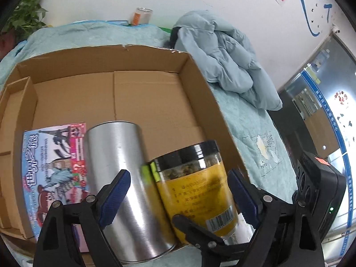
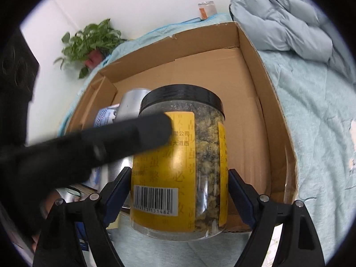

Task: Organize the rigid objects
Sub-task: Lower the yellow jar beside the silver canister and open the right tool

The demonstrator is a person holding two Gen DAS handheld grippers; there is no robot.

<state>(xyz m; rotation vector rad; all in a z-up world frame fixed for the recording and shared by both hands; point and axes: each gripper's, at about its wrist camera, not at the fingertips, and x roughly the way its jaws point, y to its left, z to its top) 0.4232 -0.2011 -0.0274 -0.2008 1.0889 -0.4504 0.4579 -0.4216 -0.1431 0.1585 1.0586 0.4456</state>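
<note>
A clear jar with a black lid and yellow label [image 2: 178, 166] is held between my right gripper's [image 2: 178, 191] fingers at the near edge of an open cardboard box [image 2: 262, 102]. The jar [image 1: 195, 189] also shows in the left wrist view. My left gripper [image 1: 178, 195] is open around the silver tin [image 1: 124, 189] and the jar, and grips neither. The tin stands in the box [image 1: 155, 102] beside a colourful flat game box [image 1: 55, 169]. The left gripper's black finger [image 2: 124, 138] crosses the right view in front of the jar.
The box lies on a light blue quilted bed cover [image 1: 255, 138]. A pale blue padded jacket [image 1: 222, 60] is heaped at the back right. A small orange-labelled can [image 1: 142, 16] and a green plant [image 2: 93, 42] stand by the white wall.
</note>
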